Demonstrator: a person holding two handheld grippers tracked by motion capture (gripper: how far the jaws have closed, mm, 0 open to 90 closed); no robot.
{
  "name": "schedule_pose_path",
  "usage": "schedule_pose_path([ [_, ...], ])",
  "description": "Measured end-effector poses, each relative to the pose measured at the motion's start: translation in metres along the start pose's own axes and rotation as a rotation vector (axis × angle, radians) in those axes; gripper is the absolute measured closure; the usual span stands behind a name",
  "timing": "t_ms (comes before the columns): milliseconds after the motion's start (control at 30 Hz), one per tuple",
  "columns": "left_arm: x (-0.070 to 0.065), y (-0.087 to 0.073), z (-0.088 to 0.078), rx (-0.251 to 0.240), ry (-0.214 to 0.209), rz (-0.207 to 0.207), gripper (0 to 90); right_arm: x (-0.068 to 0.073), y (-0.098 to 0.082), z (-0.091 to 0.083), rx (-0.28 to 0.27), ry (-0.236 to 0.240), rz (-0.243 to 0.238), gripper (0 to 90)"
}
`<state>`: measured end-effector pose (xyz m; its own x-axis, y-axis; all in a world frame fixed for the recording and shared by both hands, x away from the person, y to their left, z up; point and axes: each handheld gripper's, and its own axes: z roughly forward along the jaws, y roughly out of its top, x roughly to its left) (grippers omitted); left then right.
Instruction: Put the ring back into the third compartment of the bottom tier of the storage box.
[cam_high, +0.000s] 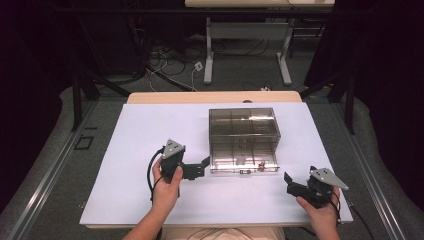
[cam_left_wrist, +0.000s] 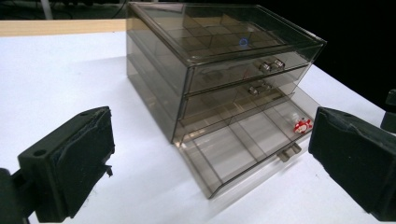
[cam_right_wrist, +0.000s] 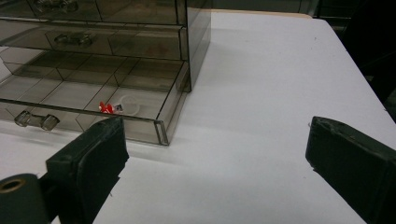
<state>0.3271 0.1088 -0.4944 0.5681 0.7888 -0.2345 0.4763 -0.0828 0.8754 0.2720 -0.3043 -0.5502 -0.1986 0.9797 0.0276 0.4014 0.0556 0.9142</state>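
A smoky clear drawer cabinet (cam_high: 243, 140) stood near the middle of the white bench (cam_high: 140, 130), three drawers high. The top two drawers were shut. The bottom drawer (cam_left_wrist: 243, 151) was pulled out toward the person, its handle (cam_left_wrist: 288, 151) at the front edge. Inside it, in a front compartment toward the person's right, lay a small red and white object (cam_left_wrist: 303, 125); too small to identify. It also showed in the right tongs' own view (cam_right_wrist: 106, 108), just behind the drawer's front wall.

Left tongs (cam_high: 203, 165) were held just left of the cabinet's front corner, pointing at the drawer, near it but apart. Jaws stood wide, nothing between them.

Right tongs (cam_high: 290, 181) sat near the bench's front right corner, well apart from the cabinet, aimed left toward the open drawer. Jaws wide, nothing held.

Both hands gripped the tongs' bodies from the bench's near edge.
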Motion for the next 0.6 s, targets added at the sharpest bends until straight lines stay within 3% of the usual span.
schedule_pose_path([
  [233,0.019,-0.011,-0.018,-0.015,0.035,-0.026,0.5,0.0,0.0,0.0,0.0,-0.001,-0.003,5.2],
  [367,0.032,-0.02,-0.032,-0.016,0.062,-0.02,0.5,0.0,0.0,0.0,0.0,0.0,0.001,5.2],
  [600,0.05,-0.036,-0.051,-0.029,0.073,-0.08,0.5,0.0,0.0,0.0,-0.005,0.002,0.0,5.2],
])
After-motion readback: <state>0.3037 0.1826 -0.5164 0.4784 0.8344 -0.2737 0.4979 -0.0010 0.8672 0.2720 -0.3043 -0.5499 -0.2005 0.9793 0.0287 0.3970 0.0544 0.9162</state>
